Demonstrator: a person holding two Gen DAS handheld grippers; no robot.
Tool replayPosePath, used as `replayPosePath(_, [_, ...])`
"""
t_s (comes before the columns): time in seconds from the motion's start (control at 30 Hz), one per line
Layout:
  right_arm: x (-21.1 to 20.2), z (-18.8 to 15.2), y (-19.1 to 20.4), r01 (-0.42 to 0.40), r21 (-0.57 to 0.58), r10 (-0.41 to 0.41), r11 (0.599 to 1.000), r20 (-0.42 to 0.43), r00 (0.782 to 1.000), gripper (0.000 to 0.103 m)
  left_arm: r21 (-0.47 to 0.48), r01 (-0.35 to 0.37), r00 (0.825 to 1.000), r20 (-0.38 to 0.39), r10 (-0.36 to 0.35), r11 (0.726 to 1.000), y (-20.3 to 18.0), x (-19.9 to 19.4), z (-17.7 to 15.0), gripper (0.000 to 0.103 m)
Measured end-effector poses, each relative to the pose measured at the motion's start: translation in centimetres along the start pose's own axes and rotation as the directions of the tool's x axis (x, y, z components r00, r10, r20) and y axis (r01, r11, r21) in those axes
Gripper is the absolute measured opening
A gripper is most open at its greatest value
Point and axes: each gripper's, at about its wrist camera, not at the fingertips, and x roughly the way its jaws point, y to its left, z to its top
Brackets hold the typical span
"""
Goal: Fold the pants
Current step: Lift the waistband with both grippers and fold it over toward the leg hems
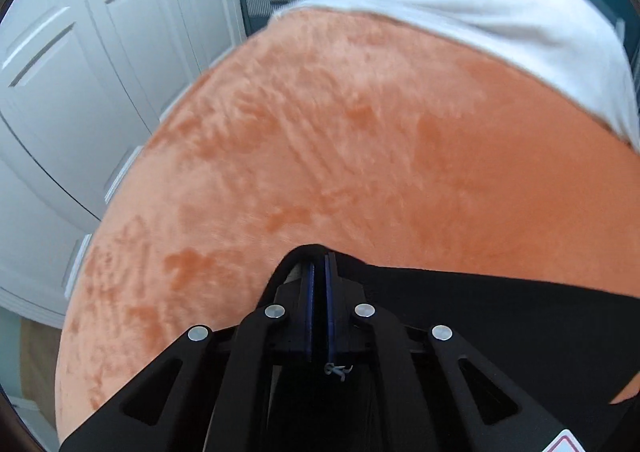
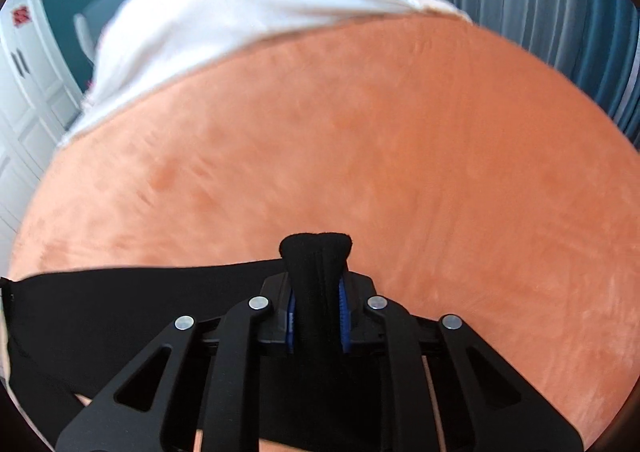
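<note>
1. Left tongs are pinched fully together on an edge of the soft black fabric pants, which trail off to their right over the plush orange bed cover.
2. Right tongs are clamped on a thick bunched fold of the same pants, which run off to their left.
3. The cloth looks light and limp, likely to sag between grips — best held at hem or waistband corners.
4. Most of the garment is hidden below both tongs — which end is gripped, I cannot tell.

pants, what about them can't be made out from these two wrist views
- Left wrist view: most of the black pants runs off the right and bottom edges; the left gripper covers the held edge.
- Right wrist view: the pants run off the left edge; the right gripper hides the rest below.
- Both views: legs, waistband and any fold made are out of sight.
</note>
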Motion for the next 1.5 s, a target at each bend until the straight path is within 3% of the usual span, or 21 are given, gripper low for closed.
replayPosePath(0.1, [-4.8,0.2,1.1,-0.062,-0.048,0.066,0.997,0.082,0.994,0.014,-0.021,0.111,0.991,0.074,-0.109,0.994,2.1,-5.6,-1.4,0.003])
replayPosePath(0.33, [-14.0,-4.2,1.0,-0.135,-0.124,0.151,0.983,0.126,0.981,0.014,0.012,0.237,0.964,0.120,-0.237,0.971,5.1,-15.7,-9.2,0.004])
replayPosePath(0.4, [-15.5,-6.2,1.0,-0.132,-0.151,0.149,0.980,0.110,0.983,0.014,0.033,0.217,0.970,0.104,-0.219,0.976,6.1,-17.5,-12.4,0.005])
replayPosePath(0.5, [-17.0,-9.7,0.2,-0.117,-0.176,0.128,0.977,0.053,0.990,0.014,0.039,0.177,0.984,0.017,-0.178,0.983,7.5,-17.7,-17.1,0.005])
replayPosePath(0.63, [-16.2,-14.5,-1.9,-0.064,-0.169,0.056,0.984,-0.053,0.997,0.015,0.019,0.110,0.989,-0.102,-0.108,0.994,8.7,-15.1,-22.6,0.006])
replayPosePath(0.73, [-14.2,-17.4,-2.8,-0.031,-0.163,0.007,0.986,-0.143,0.990,0.016,0.048,0.040,0.985,-0.172,-0.031,0.998,8.8,-13.0,-25.2,0.007])
replayPosePath(0.8, [-13.5,-18.3,-3.1,0.004,-0.147,-0.029,0.989,-0.168,0.985,0.021,0.063,-0.018,0.984,-0.178,0.029,0.998,8.8,-12.7,-25.6,0.007])
replayPosePath(0.87, [-14.0,-18.7,-3.3,0.017,-0.120,-0.035,0.993,-0.153,0.988,0.032,0.047,-0.014,0.987,-0.157,0.022,0.999,9.0,-14.0,-25.1,0.010])
replayPosePath(0.9, [-14.9,-18.7,-3.5,0.030,-0.105,-0.043,0.994,-0.126,0.991,0.043,0.038,-0.009,0.989,-0.144,0.015,0.999,9.2,-14.9,-24.8,0.012])
replayPosePath(0.97, [-16.9,-18.8,-4.1,0.042,-0.073,-0.048,0.996,-0.077,0.996,0.052,0.042,-0.029,0.992,-0.122,0.034,0.999,9.6,-16.8,-24.3,0.038])
replayPosePath(1.0, [-18.2,-18.9,-4.7,0.038,-0.047,-0.040,0.998,-0.055,0.998,0.058,0.046,-0.037,0.994,-0.101,0.041,0.998,9.4,-17.7,-24.3,0.044])
replayPosePath(1.1, [-21.4,-20.0,-7.6,0.044,0.040,-0.044,0.998,-0.004,0.999,0.059,0.093,-0.076,0.996,-0.032,0.079,0.993,7.7,-19.6,-23.4,0.054])
replayPosePath(1.17, [-22.5,-20.2,-9.1,0.012,0.127,-0.015,0.992,0.019,1.000,0.059,0.118,-0.064,0.997,-0.028,0.067,0.991,6.0,-19.3,-22.8,0.071])
replayPosePath(1.23, [-22.6,-20.3,-10.0,-0.026,0.202,0.022,0.979,0.021,1.000,0.060,0.114,-0.048,0.997,-0.060,0.055,0.992,4.0,-17.7,-22.8,0.074])
replayPosePath(1.37, [-18.3,-19.1,-9.2,-0.133,0.320,0.153,0.938,-0.039,0.987,0.060,0.096,-0.025,0.985,-0.168,0.041,0.995,0.6,-13.6,-24.1,0.074])
replayPosePath(1.47, [-13.7,-18.7,-8.1,-0.124,0.413,0.205,0.902,-0.157,0.966,0.059,0.077,-0.051,0.969,-0.239,0.068,0.996,-0.3,-11.2,-25.4,0.074])
replayPosePath(1.5, [-12.2,-18.7,-7.7,-0.080,0.431,0.183,0.899,-0.204,0.962,0.061,0.069,-0.057,0.964,-0.257,0.073,0.996,-0.2,-10.6,-25.8,0.074])
